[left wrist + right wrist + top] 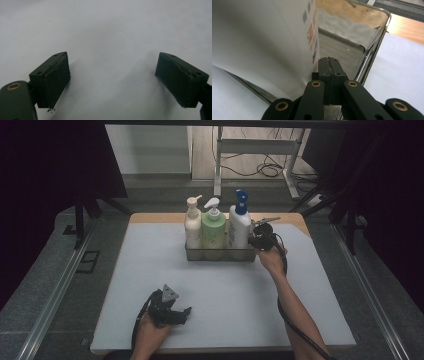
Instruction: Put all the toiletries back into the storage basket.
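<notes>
White bottle (262, 37) beside right tongs (329, 62), pressed together; left tongs (110, 82) apart.

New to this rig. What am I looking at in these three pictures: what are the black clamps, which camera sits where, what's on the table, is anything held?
There is no robot arm. A person holds a two-jaw clamp in each hand. The high view looks down on the table, with the left gripper near the front edge and the right gripper at the tray. The other two pictures come from cameras riding on the grippers, looking along their black jaws.

On the white surface stands a shiny metal tray with three pump bottles: a cream bottle, a green bottle and a white bottle with a blue pump.

The left gripper's jaws stand wide open over bare table. The right gripper's jaws are shut, pad to pad, with nothing visible between them, close beside the white bottle.
</notes>
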A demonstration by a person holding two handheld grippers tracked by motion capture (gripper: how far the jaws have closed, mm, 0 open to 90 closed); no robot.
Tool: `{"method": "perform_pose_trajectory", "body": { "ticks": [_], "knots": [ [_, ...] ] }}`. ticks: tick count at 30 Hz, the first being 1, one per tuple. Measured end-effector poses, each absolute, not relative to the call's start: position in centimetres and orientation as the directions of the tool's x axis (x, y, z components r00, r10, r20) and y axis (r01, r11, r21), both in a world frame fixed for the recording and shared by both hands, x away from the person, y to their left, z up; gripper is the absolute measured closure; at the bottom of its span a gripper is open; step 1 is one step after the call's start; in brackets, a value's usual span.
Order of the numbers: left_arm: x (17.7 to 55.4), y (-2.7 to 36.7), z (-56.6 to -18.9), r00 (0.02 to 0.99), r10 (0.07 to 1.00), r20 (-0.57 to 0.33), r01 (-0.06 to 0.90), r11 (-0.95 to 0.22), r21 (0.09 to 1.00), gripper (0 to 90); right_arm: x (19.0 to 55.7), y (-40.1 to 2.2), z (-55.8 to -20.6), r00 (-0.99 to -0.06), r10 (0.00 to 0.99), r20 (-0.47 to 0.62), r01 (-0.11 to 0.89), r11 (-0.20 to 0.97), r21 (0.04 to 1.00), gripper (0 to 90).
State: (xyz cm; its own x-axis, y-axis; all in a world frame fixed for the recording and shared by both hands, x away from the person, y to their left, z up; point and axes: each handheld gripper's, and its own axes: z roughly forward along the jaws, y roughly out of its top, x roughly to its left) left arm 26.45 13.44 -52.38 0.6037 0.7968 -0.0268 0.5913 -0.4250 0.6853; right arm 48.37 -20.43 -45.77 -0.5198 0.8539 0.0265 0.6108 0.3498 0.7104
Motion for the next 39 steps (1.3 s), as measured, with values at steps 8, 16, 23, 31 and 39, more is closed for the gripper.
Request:
{"method": "perform_pose_trajectory", "body": {
  "ticks": [8, 16, 23, 31, 39],
  "knots": [
    [26.4, 13.4, -52.4, 0.604, 0.797, -0.027, 0.591, -0.425, 0.685, 12.3, 48.4, -19.9, -46.1, -0.529, 0.848, 0.034, 0.620, 0.359, 0.698, 89.5],
    [26.5, 13.4, -52.4, 0.604, 0.797, -0.027, 0.591, -0.425, 0.685, 12.3, 48.3, -19.5, -46.3, -0.535, 0.844, 0.036, 0.624, 0.366, 0.690, 89.5],
    [26.4, 13.4, -52.4, 0.604, 0.797, -0.027, 0.592, -0.425, 0.685, 12.3, 48.3, -19.1, -46.3, -0.550, 0.834, 0.041, 0.620, 0.374, 0.690, 89.3],
    [26.5, 13.4, -52.4, 0.604, 0.797, -0.026, 0.591, -0.426, 0.685, 12.3, 48.1, -18.6, -46.4, -0.561, 0.827, 0.030, 0.617, 0.393, 0.681, 89.4],
    [26.5, 13.4, -52.4, 0.604, 0.797, -0.026, 0.591, -0.425, 0.685, 12.3, 48.0, -18.6, -46.4, -0.564, 0.826, 0.029, 0.616, 0.397, 0.681, 89.4]
  ]
}}
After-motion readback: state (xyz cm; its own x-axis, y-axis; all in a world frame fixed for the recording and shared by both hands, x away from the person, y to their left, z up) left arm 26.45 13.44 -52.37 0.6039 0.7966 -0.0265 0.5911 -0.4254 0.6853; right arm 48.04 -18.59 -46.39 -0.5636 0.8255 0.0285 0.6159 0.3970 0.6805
